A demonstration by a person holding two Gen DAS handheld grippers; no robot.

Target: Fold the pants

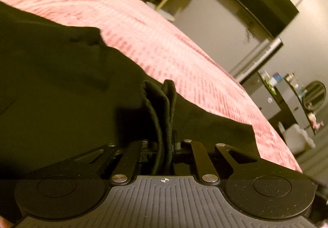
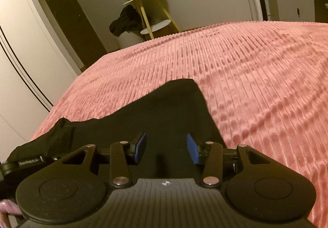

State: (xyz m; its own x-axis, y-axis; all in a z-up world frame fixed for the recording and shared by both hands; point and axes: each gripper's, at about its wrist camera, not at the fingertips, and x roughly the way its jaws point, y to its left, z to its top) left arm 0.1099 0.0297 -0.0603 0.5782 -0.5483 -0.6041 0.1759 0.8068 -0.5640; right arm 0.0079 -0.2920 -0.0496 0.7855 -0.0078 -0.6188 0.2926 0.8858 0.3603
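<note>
Left gripper (image 1: 164, 141) clamps pants (image 1: 51, 84) hem; right gripper (image 2: 166, 149) open just above.

the left claw (image 1: 164, 143) is squeezed tight on a bunch of the black pants (image 1: 61, 84), and the cloth sticks up between its two fingers. it tips down a bit. the right claw (image 2: 166, 151) is partly open with nothing between its blue pads (image 2: 192, 151), just above the pants, also tipped down.
</note>
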